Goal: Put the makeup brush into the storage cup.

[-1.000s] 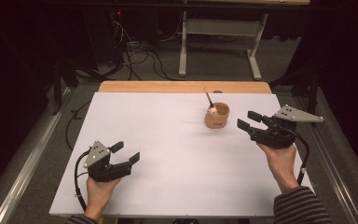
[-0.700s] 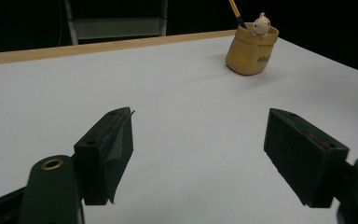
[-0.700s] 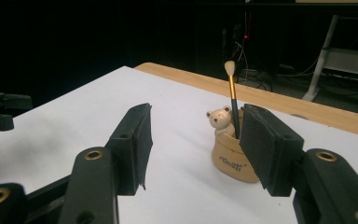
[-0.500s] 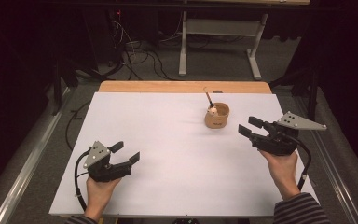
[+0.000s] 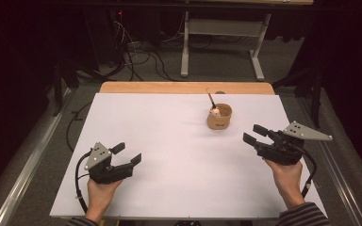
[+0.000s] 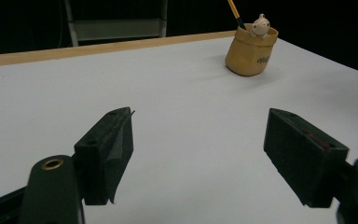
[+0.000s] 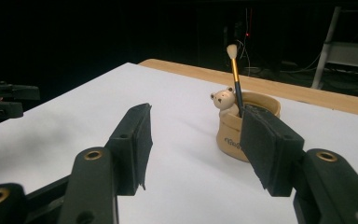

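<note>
Tan pot (image 5: 219, 117), brush (image 5: 211, 100), bear figure (image 7: 223, 100)

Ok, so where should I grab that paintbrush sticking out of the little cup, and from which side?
Take the brush by its handle above the cup rim, just under the bristles. It stands nearly upright, leaning slightly, so that stretch is free. Come in level with the right tool, which is closest, jaws either side of the handle, keeping off the bear figure beside it, then lift straight up.

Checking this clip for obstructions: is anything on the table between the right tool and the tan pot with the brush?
Nothing visible. The right tool is open, and bare white table separates it from the pot holding the brush.
</note>
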### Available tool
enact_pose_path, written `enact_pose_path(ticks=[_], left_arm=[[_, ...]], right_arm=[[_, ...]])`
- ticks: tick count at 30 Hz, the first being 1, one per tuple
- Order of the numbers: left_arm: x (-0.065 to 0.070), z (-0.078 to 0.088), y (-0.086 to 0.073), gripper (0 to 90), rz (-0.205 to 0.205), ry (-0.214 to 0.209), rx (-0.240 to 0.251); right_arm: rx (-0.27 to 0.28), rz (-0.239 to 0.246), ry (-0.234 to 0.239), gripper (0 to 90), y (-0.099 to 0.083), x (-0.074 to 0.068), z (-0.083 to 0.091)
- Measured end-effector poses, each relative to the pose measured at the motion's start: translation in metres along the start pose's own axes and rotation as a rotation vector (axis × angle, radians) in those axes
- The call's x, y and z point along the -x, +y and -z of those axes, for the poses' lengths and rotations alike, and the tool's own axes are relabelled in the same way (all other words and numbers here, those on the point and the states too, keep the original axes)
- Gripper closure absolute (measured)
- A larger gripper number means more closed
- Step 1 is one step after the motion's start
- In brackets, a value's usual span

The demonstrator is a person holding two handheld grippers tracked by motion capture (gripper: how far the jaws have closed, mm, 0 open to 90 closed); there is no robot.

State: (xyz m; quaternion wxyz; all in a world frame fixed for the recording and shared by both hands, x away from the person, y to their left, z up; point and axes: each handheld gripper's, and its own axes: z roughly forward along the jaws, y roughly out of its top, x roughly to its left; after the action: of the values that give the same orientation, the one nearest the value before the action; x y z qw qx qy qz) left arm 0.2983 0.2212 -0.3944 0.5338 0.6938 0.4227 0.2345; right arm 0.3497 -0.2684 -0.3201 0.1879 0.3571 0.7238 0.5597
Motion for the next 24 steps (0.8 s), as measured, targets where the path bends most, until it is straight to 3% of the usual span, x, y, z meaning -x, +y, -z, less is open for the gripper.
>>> enact_pose_path(ticks=[24], left_arm=[[0.001, -0.001, 0.000, 24.7, -0.009, -0.001, -0.004]], right_arm=[[-0.001, -0.045, -0.008, 45.5, -0.027, 0.006, 0.007]])
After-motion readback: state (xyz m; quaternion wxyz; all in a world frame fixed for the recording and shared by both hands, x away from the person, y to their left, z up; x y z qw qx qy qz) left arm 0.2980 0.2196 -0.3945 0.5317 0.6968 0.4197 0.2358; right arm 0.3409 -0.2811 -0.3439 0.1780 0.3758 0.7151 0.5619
